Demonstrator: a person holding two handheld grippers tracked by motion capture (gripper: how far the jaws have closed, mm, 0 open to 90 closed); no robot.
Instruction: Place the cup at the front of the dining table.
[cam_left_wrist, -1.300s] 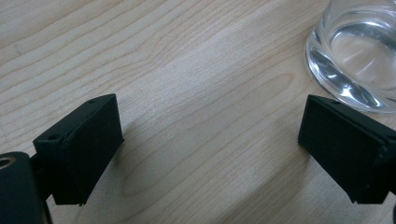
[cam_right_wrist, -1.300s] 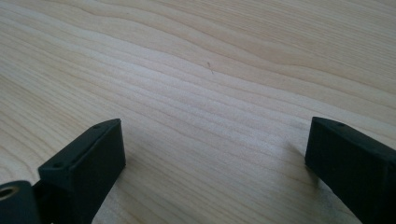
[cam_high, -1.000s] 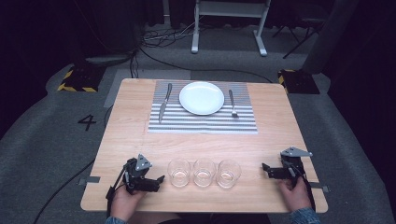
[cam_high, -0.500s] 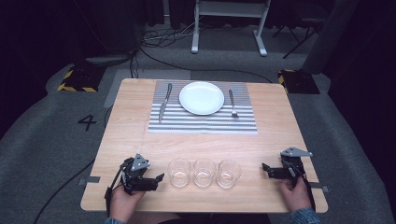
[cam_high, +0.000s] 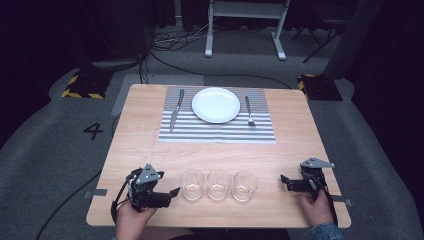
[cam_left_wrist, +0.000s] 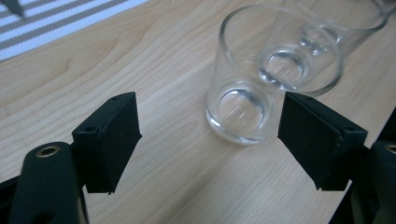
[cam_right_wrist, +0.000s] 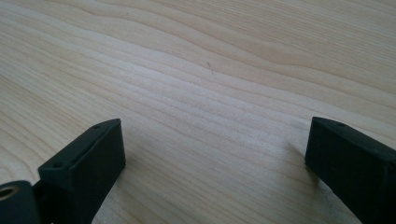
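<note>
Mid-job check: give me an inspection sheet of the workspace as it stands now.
Surface: wooden table, dry, no spills seen.
Job's things: three empty glasses in a row near the front edge, left glass, middle glass, right glass, all upright.
Clutter: striped placemat with plate, knife and fork.
Grippers: left gripper open beside the left glass, not touching; right gripper open, nothing between its fingers.
Cables: left gripper's cable drops off the front edge; floor cables lie behind the table.
Surroundings: grey carpet, white stand, striped blocks.
</note>
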